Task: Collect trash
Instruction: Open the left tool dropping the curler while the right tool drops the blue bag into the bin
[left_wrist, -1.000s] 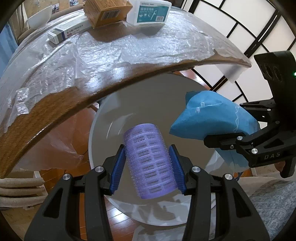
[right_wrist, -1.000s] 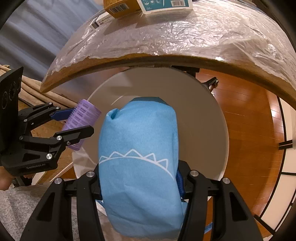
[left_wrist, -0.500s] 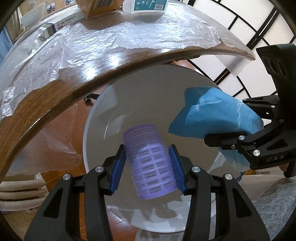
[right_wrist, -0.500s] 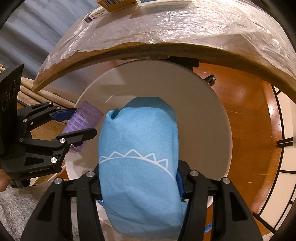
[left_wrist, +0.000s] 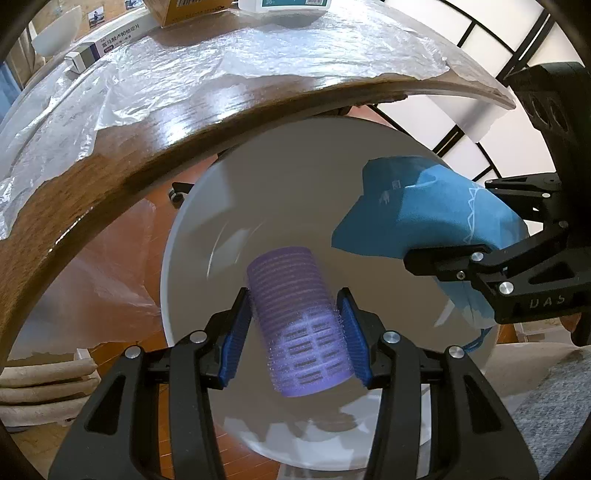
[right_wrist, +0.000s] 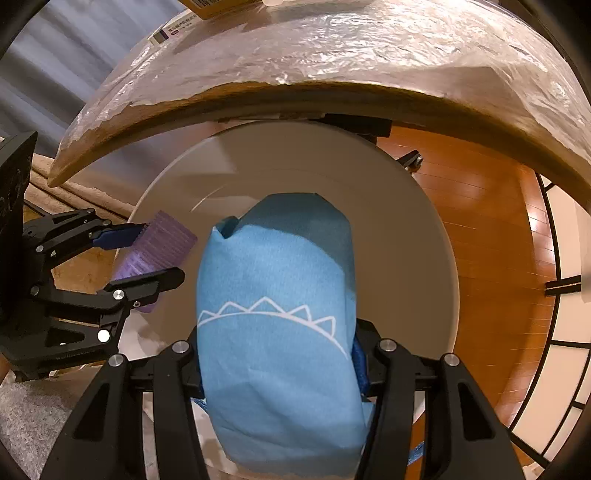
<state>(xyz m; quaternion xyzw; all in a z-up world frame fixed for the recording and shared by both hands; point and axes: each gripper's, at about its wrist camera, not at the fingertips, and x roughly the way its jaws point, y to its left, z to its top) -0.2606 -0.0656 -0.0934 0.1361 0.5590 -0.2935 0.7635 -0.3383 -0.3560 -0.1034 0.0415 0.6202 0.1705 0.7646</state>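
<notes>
Purple hair roller (left_wrist: 301, 321): clamped between the blue pads of the left gripper (left_wrist: 295, 328), hanging over the open mouth of the white round bin (left_wrist: 280, 192), toward its left rim. Blue fabric pouch (right_wrist: 277, 306), white zigzag print: pinched by the right gripper (right_wrist: 280, 365), over the bin's right side, apart from the roller. Wooden table (left_wrist: 122, 155): edge overhangs the bin's far rim; crinkled clear plastic sheet (left_wrist: 258, 55) covers its top. Boxes (left_wrist: 107, 46): along the table's far edge.
</notes>
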